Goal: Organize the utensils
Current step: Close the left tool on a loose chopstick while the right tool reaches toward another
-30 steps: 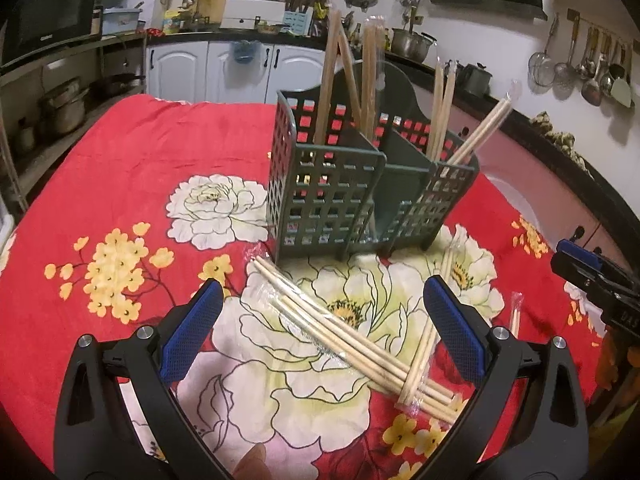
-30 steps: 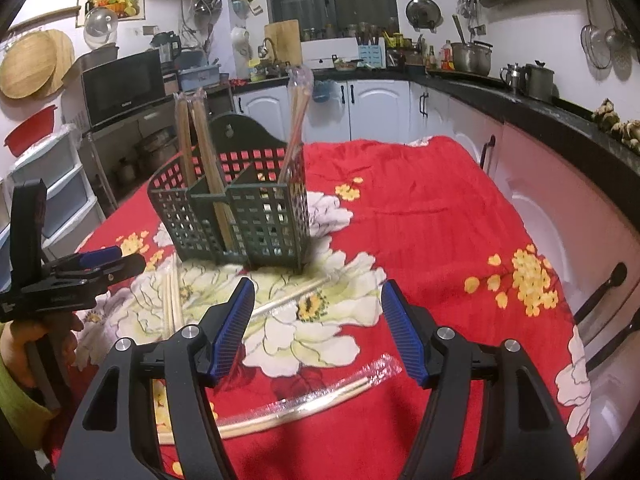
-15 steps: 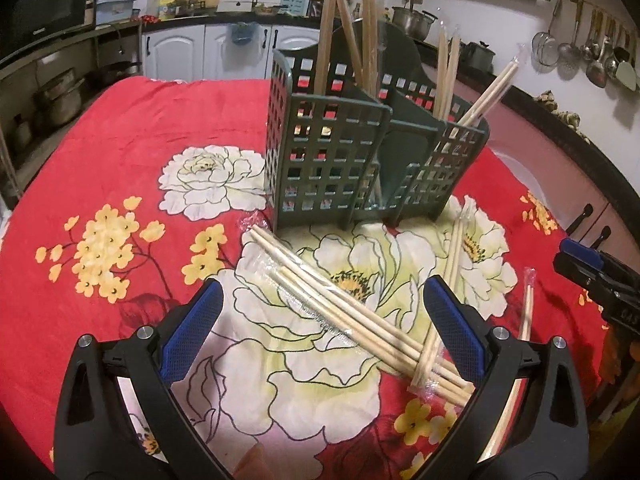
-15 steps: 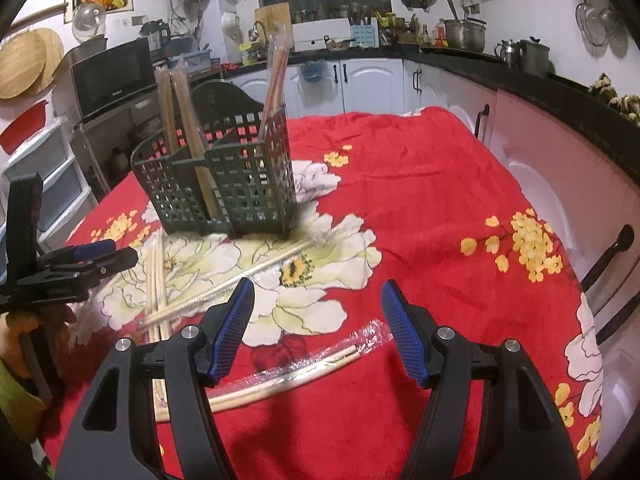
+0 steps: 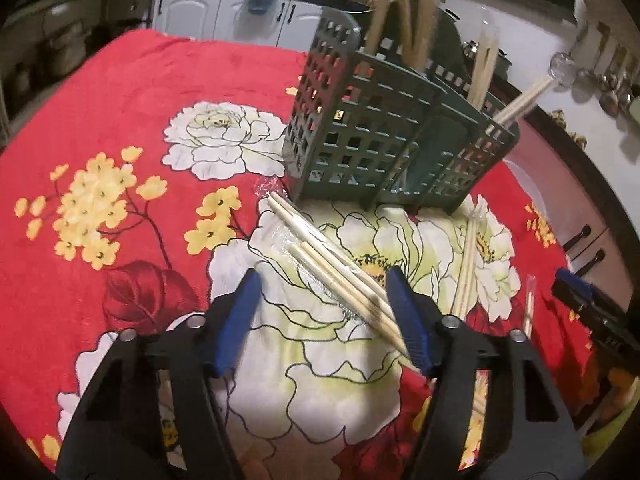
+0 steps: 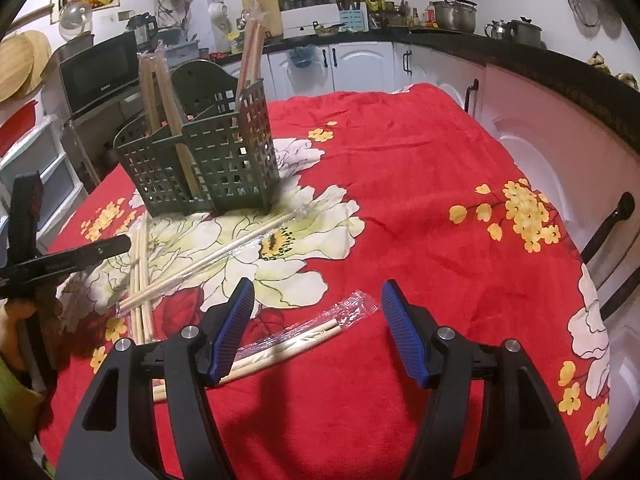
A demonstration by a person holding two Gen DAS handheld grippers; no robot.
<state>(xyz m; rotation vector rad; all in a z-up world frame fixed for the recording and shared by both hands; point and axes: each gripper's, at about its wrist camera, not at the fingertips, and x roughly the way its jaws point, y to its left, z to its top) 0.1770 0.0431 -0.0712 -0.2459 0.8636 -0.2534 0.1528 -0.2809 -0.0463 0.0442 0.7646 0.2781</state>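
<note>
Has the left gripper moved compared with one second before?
Yes. The left gripper has come forward and down toward the wrapped chopsticks, judged against the green utensil basket, which now looms nearer.

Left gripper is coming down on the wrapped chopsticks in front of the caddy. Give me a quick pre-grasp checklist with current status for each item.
1. Left gripper open: ok, jaws spread wide.
2. Wrapped chopsticks between its fingers: not ok; they cross diagonally and run under the right finger.
3. Fingers down on the tablecloth: cannot tell, frame is motion-blurred.
4. Green utensil caddy upright with room: ok, standing with chopsticks in its compartments.
5. Right gripper out of the way: ok, open and empty, above another wrapped pair.
6. Other loose pairs free of the target: cannot tell, they cross near the tips.
</note>
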